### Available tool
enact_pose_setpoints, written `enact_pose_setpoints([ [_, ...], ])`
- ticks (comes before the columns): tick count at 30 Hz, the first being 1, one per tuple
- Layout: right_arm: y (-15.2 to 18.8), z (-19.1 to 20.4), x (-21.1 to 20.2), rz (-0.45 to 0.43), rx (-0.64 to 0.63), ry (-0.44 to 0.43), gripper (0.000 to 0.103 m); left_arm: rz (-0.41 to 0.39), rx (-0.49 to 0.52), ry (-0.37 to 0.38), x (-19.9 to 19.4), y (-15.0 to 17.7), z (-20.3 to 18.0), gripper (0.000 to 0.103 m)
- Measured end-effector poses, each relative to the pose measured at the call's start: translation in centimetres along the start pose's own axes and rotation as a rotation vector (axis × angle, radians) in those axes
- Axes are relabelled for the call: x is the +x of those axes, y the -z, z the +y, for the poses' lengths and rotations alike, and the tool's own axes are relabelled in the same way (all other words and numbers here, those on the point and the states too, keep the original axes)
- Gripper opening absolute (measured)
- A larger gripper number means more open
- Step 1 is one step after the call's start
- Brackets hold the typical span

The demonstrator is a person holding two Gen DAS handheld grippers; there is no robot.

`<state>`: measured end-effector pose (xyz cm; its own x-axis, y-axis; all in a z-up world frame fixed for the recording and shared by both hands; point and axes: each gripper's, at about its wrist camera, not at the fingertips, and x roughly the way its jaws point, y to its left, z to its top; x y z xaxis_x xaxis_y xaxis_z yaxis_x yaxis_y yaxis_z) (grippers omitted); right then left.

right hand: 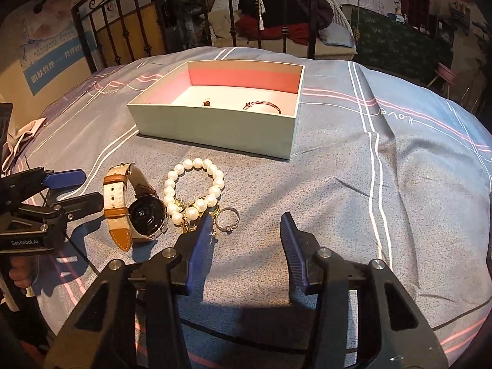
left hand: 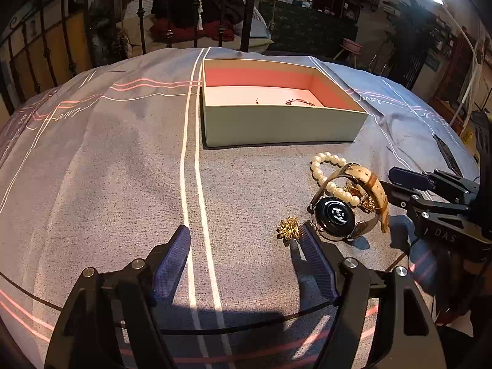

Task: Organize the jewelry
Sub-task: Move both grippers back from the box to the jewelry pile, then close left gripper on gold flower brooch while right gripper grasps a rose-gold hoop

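Note:
A pale green box (left hand: pixel 276 129) with a pink lining sits open on the bed; a thin bangle (right hand: pixel 261 106) and a small brown piece (right hand: pixel 206 103) lie inside. In front of it lie a pearl bracelet (right hand: pixel 196 163), a watch (right hand: pixel 147 212) with a tan strap, a silver ring (right hand: pixel 227 220) and gold charms (right hand: pixel 187 227). My right gripper (right hand: pixel 246 216) is open and empty, its left finger beside the ring. My left gripper (left hand: pixel 243 227) is open and empty too, its right finger next to a gold ornament (left hand: pixel 289 229) and the watch (left hand: pixel 335 215).
The grey-blue striped duvet (left hand: pixel 107 169) bulges and falls away at the sides. Black metal bed rails (left hand: pixel 196 6) stand behind the box. A dark flat device (left hand: pixel 447 153) lies at the right edge. A crumpled cloth (right hand: pixel 21 141) lies at the far left.

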<state>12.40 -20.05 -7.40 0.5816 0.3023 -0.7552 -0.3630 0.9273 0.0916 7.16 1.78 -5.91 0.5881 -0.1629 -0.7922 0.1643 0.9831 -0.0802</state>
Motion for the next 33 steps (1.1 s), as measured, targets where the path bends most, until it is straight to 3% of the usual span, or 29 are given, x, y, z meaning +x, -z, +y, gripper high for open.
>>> enact_pose_setpoints([
  [5, 0.0, -0.2, 0.1, -0.003, 0.006, -0.003, 0.047, 0.004, 0.079, -0.037, 0.4, 0.3, -1.2, 0.061],
  [12, -0.1, -0.1, 0.3, 0.001, 0.002, -0.015, 0.047, 0.004, 0.107, -0.025, 1.3, -0.5, -1.8, 0.06],
  [18, -0.1, 0.1, 0.4, 0.001, 0.002, -0.021, 0.047, -0.014, 0.155, 0.005, 1.5, -0.7, -2.8, 0.025],
  [19, -0.1, 0.0, 0.4, 0.001, 0.002, -0.021, 0.047, -0.014, 0.155, 0.021, 1.5, -0.7, -2.8, 0.015],
  [29, -0.7, 0.8, 1.3, 0.03, -0.036, -0.044, 0.045, -0.014, 0.083, 0.049, 1.2, -0.9, -2.0, 0.015],
  [33, -0.9, 1.5, 1.5, 0.042, -0.074, -0.076, 0.023, -0.009, 0.064, 0.055, 1.1, -0.9, -1.8, 0.015],
])
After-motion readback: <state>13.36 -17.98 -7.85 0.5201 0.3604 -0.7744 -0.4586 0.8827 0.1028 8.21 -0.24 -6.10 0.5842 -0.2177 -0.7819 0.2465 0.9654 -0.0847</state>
